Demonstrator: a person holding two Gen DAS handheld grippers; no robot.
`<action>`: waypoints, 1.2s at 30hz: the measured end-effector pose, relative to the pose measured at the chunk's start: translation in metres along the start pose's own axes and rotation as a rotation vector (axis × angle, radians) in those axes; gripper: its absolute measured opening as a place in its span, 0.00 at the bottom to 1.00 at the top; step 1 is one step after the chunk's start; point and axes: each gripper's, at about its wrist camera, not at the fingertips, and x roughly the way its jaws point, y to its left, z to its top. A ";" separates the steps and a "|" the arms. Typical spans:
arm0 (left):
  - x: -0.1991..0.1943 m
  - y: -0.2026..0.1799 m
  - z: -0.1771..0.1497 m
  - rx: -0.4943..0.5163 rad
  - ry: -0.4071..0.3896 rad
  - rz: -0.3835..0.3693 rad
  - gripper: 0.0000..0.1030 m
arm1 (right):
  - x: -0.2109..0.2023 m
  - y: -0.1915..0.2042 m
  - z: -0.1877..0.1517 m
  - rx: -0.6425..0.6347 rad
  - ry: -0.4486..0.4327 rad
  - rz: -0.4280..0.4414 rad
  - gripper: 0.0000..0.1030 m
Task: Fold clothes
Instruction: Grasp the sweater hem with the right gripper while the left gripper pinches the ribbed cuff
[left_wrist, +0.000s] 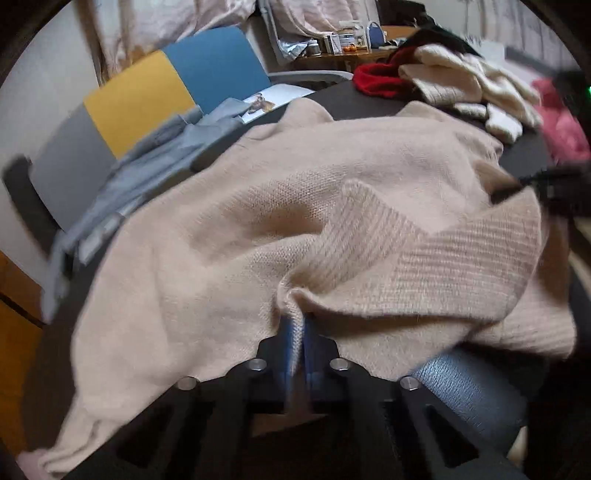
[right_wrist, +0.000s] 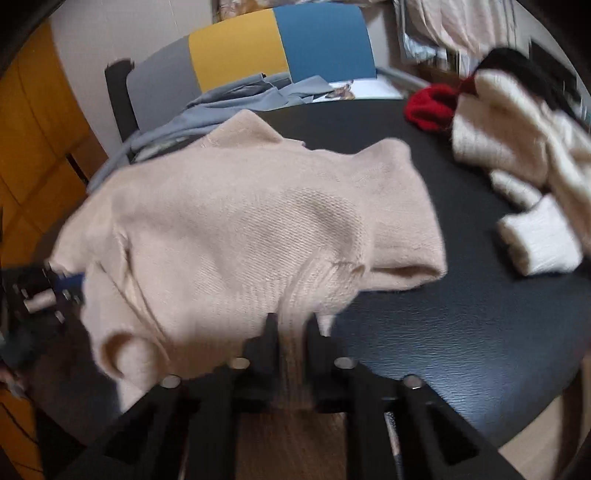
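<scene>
Spread in a rumpled heap across the round black leather-textured table (right_wrist: 461, 325): a beige knitted sweater (right_wrist: 229, 229) with a ribbed hem. Pinched at that ribbed hem by the left gripper (left_wrist: 297, 332), blue-padded fingers (left_wrist: 286, 332) shut tight on a raised ridge of knit, fabric fanning out above and to both sides of the tips. Clamped likewise by the right gripper (right_wrist: 293, 332), black fingers (right_wrist: 271, 332) nearly together on a bunched fold of ribbed edge, a strip of cloth hanging down between them towards the camera. Both tools angled steeply downward at the near edge of the table, side by side along the hem; left gripper visible at the left margin of the right wrist view, touching the sweater's edge. Beyond the sweater, well apart on the table: a cream fluffy knitted garment (right_wrist: 517, 155) and a red knitted item (right_wrist: 428, 107). Draped behind, at the far rim: a grey cloth (left_wrist: 147, 173), before a chair back panelled in grey, yellow and blue (right_wrist: 236, 55).
</scene>
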 end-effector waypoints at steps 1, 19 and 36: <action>-0.003 -0.002 -0.001 0.010 -0.008 0.000 0.04 | 0.001 -0.003 0.002 0.037 0.002 0.032 0.10; -0.091 0.047 -0.087 -0.191 0.002 -0.005 0.04 | -0.048 -0.026 -0.011 0.199 0.044 0.249 0.09; -0.044 0.173 -0.025 -0.344 0.061 0.282 0.86 | 0.024 0.024 0.187 -0.108 0.015 0.189 0.52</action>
